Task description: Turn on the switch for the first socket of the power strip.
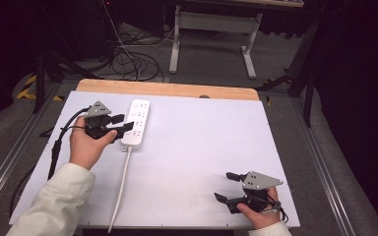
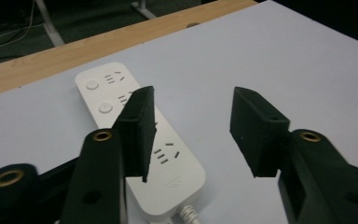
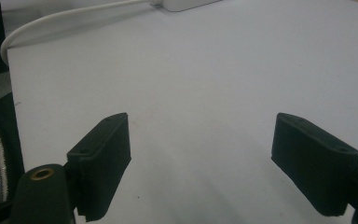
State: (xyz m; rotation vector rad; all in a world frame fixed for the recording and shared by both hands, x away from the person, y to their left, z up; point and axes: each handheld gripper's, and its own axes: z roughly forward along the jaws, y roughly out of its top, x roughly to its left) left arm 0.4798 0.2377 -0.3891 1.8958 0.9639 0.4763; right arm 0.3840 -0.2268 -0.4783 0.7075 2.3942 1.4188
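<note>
A white-topped counter with a wooden far edge carries a white power strip at its far left, its white cord trailing to the near edge. The left hand-held gripper hovers released, jaws apart over the strip's near half. The right hand-held gripper sits released above bare counter, near right.

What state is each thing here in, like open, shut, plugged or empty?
Left gripper: open, jaws over the power strip, holding nothing.
Right gripper: open, above bare table, holding nothing.
Power strip: lying flat, sockets up, nothing plugged in.
Cord: attached to the strip, running off the near edge.
Table: white top.
</note>
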